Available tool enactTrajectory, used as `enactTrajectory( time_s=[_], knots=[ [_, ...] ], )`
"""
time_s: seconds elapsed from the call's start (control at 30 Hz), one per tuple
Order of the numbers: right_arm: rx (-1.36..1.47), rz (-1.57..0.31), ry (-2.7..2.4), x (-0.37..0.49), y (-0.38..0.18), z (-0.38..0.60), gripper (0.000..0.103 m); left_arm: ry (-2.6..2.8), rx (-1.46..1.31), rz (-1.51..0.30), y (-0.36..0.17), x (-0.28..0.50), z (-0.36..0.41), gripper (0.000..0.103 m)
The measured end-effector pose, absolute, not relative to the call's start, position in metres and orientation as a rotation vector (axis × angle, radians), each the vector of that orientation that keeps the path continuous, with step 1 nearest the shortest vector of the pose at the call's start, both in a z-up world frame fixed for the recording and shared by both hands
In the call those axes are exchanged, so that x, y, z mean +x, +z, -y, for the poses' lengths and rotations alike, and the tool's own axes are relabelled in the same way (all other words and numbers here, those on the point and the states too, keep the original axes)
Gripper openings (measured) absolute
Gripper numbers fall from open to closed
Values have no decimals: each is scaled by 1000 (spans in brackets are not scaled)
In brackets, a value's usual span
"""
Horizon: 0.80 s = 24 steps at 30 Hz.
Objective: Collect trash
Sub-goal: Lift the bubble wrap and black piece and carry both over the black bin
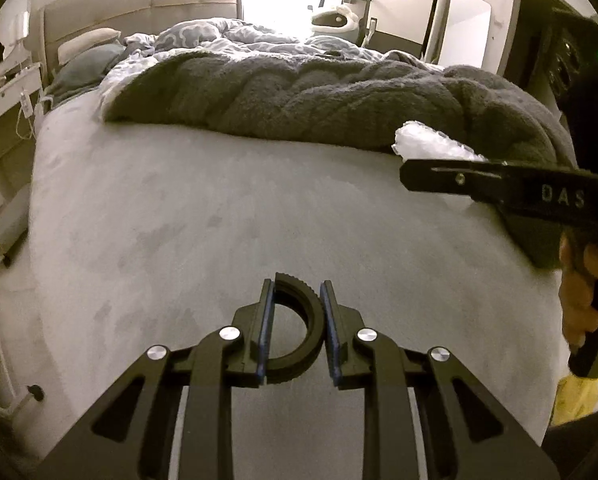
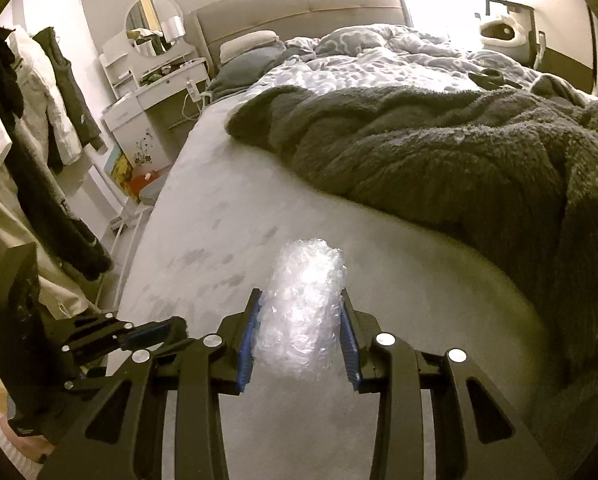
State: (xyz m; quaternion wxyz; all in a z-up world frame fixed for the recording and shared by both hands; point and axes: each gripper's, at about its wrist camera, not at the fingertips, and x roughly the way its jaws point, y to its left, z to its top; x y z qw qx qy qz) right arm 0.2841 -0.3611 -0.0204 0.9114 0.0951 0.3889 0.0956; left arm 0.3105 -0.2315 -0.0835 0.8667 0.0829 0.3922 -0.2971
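My left gripper (image 1: 297, 292) is shut on a black half-ring plastic piece (image 1: 305, 320) with a ribbed edge, held above the grey bed sheet (image 1: 219, 208). My right gripper (image 2: 301, 300) is shut on a wad of clear bubble wrap (image 2: 303, 308), which sticks out past the fingertips over the sheet. In the left wrist view the right gripper (image 1: 409, 174) comes in from the right, with the bubble wrap (image 1: 427, 142) showing above its finger. In the right wrist view the left gripper (image 2: 179, 330) shows at the lower left.
A dark grey fleece blanket (image 1: 319, 100) lies bunched across the bed, with a patterned duvet (image 2: 379, 64) and pillows behind. A white dressing table with a round mirror (image 2: 151, 24) and hanging clothes (image 2: 39, 120) stand left of the bed. A chair with a plush toy (image 1: 339, 20) stands beyond.
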Motion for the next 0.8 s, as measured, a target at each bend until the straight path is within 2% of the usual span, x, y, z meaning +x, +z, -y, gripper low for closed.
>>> enactTrajectory(
  time_s=[0.8],
  knots=[
    [276, -779, 206, 171, -18, 270, 36, -456, 83, -811, -71, 211, 83, 24]
  ],
)
